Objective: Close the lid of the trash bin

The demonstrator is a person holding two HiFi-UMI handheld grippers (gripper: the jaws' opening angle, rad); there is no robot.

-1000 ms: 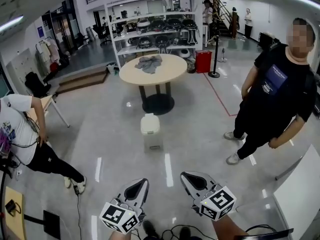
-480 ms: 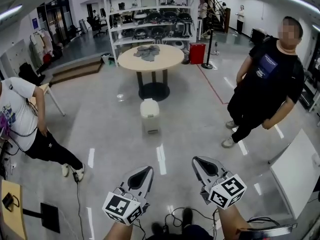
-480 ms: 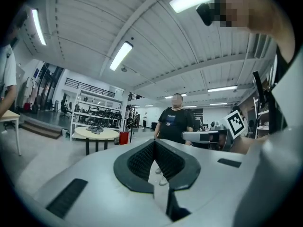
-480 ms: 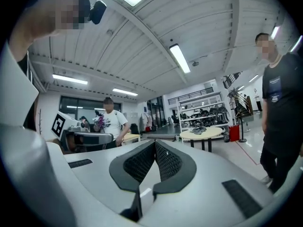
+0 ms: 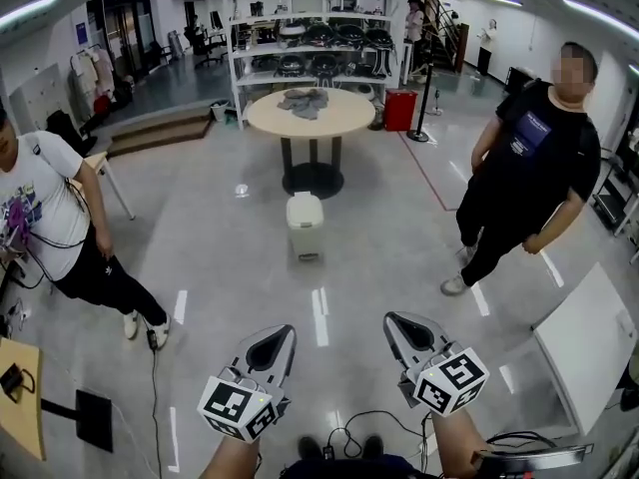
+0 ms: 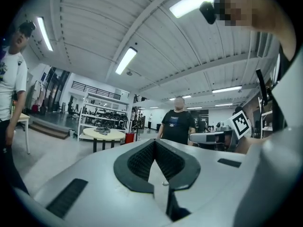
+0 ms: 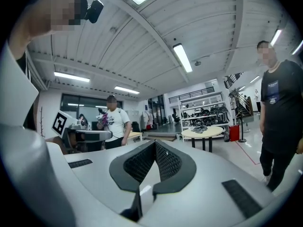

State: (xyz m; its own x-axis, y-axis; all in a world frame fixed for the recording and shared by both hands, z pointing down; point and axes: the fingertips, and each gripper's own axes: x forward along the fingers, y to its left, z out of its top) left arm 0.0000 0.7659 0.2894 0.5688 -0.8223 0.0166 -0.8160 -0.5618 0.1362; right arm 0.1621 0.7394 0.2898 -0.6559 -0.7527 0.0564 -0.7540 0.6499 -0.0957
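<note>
Your left gripper (image 6: 154,144): jaws together, nothing between. Beyond them: round table (image 6: 113,135), shelving rack (image 6: 100,113), person in black shirt (image 6: 177,126), marker cube (image 6: 240,123) at right.

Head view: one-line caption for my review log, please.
Shut and empty, the left hand-held gripper and right hand-held gripper point toward the white trash bin far ahead, before a round table.

Trash bin (image 5: 305,225) on floor (image 5: 389,257), just before round bench (image 5: 311,118); cloth (image 5: 304,101) on bench, shelf rack (image 5: 315,38) behind. One person (image 5: 50,218) left of bin, another (image 5: 524,168) right. Left gripper (image 5: 284,331) and right gripper (image 5: 395,320) side by side, well short of bin.
</note>
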